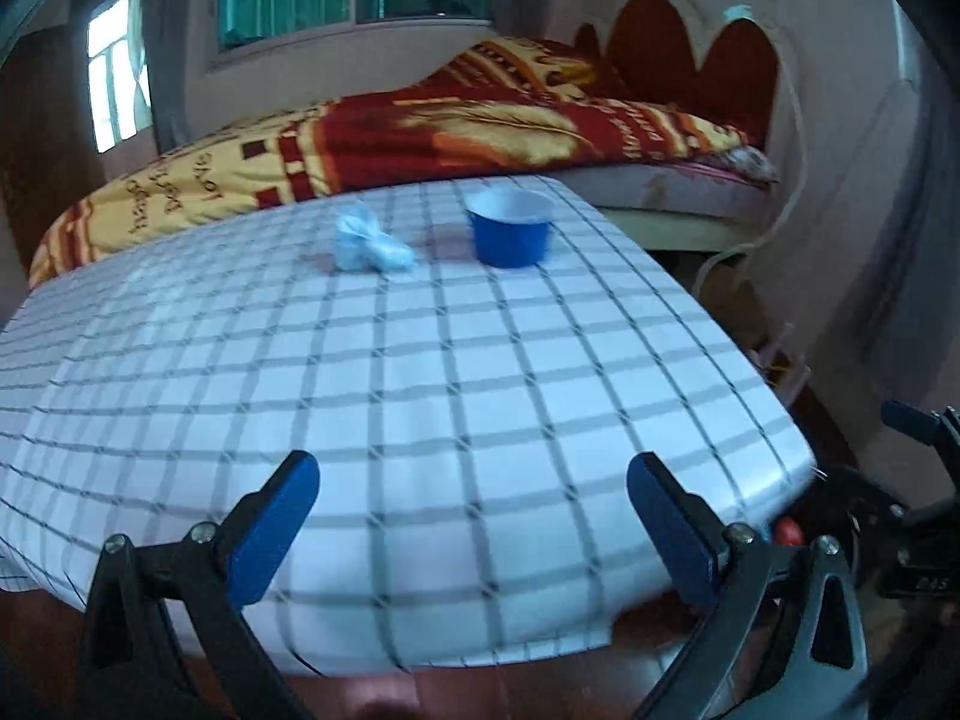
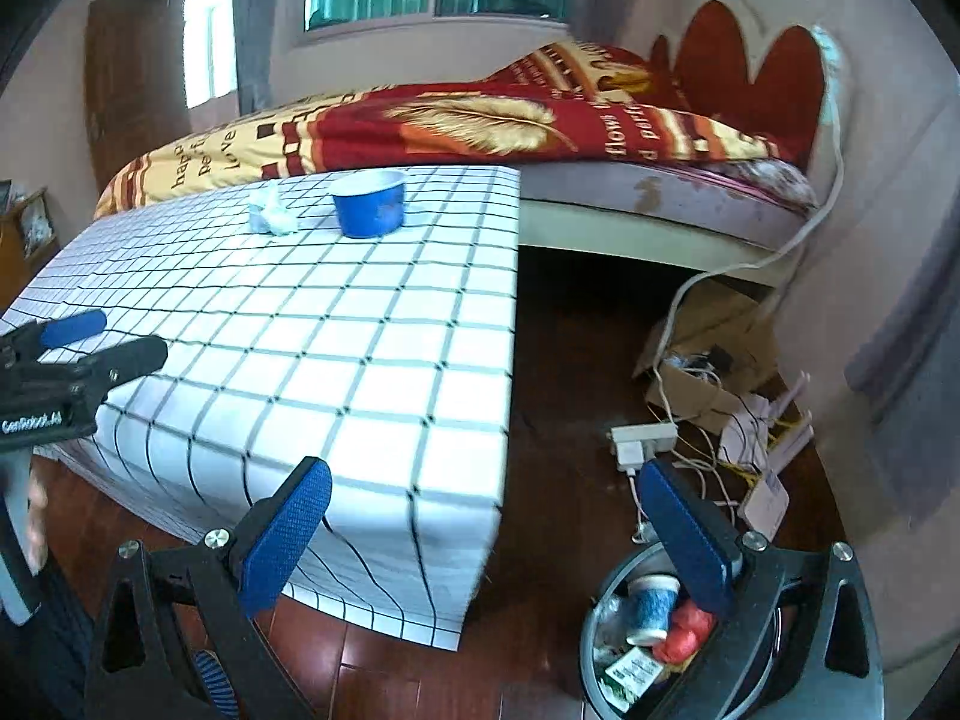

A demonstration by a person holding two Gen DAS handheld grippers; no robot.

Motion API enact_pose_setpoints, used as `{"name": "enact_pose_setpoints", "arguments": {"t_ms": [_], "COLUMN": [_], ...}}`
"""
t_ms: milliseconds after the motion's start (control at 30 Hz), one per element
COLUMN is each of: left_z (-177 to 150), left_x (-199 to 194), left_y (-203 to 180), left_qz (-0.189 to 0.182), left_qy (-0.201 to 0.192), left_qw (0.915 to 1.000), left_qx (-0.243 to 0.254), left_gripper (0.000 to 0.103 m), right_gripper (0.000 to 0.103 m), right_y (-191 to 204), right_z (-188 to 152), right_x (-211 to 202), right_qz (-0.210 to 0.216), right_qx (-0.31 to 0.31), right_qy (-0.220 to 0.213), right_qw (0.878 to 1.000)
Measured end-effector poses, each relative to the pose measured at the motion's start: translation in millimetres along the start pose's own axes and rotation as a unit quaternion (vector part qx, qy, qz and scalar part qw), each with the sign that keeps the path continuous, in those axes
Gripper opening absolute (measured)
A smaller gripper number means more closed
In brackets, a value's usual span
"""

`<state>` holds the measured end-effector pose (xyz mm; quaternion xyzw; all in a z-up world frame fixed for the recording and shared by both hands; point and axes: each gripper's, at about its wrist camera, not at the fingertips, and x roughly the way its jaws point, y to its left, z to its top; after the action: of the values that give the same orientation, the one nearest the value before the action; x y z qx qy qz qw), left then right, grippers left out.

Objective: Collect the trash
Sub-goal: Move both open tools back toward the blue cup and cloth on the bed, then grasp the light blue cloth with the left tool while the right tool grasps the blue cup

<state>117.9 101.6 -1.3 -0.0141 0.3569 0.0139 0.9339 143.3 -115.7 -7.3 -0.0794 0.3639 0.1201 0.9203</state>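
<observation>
A blue paper cup (image 1: pixel 510 228) with a white inside stands at the far side of the checked table (image 1: pixel 420 390). A crumpled white tissue (image 1: pixel 369 243) lies just left of it. Both also show in the right wrist view, the cup (image 2: pixel 369 203) and the tissue (image 2: pixel 273 216). My left gripper (image 1: pixel 474 516) is open and empty over the table's near edge. My right gripper (image 2: pixel 486 516) is open and empty off the table's right corner, above a round trash bin (image 2: pixel 600 618) on the floor holding a cup and wrappers. The left gripper also shows in the right wrist view (image 2: pixel 102 339).
A bed (image 2: pixel 540 120) with a red and yellow blanket runs behind the table. On the wooden floor to the right lie a cardboard box (image 2: pixel 708 354), a power strip (image 2: pixel 642 441) and tangled cables. A wall is at the right.
</observation>
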Motion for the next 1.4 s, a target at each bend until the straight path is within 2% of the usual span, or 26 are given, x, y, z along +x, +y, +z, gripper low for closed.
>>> {"name": "enact_pose_setpoints", "arguments": {"t_ms": [267,367,500,767,933,1000,1067,1167,1333,1400], "left_z": [45,55,67,86,96,99,103,109,115,117], "left_x": [32,54,83,128,139,143,146,151,174,181], "left_y": [57,69,76,87,100,102,100,88,75,77], "left_qz": [0.022,0.02,0.026,0.034,0.039,0.038,0.028,0.018,0.029,0.033], "left_qy": [-0.01,0.0,0.011,0.032,0.034,0.037,0.036,0.034,0.057,0.067], "left_qw": [0.9993,0.9993,0.9993,0.9988,0.9986,0.9986,0.999,0.9993,0.9977,0.997], "left_qx": [-0.028,-0.033,-0.026,-0.013,-0.009,-0.007,-0.004,0.007,0.022,0.018], "left_gripper": [0.102,0.096,0.095,0.093,0.092,0.092,0.092,0.092,0.092,0.088], "right_gripper": [0.103,0.103,0.103,0.092,0.092,0.091,0.085,0.085,0.085,0.085], "right_y": [28,38,57,86,91,89,85,78,56,53], "right_z": [70,95,122,159,182,187,191,195,200,201], "right_x": [38,63,107,179,215,225,231,235,245,245], "right_qz": [0.041,0.052,0.066,0.076,0.085,0.085,0.089,0.073,0.058,0.06], "right_qx": [-0.038,-0.047,-0.056,-0.084,-0.08,-0.075,-0.068,-0.07,-0.052,-0.052], "right_qy": [-0.009,-0.009,0.007,0.029,0.033,0.037,0.042,0.041,0.05,0.052], "right_qw": [0.998,0.997,0.996,0.993,0.993,0.993,0.993,0.994,0.996,0.995]}}
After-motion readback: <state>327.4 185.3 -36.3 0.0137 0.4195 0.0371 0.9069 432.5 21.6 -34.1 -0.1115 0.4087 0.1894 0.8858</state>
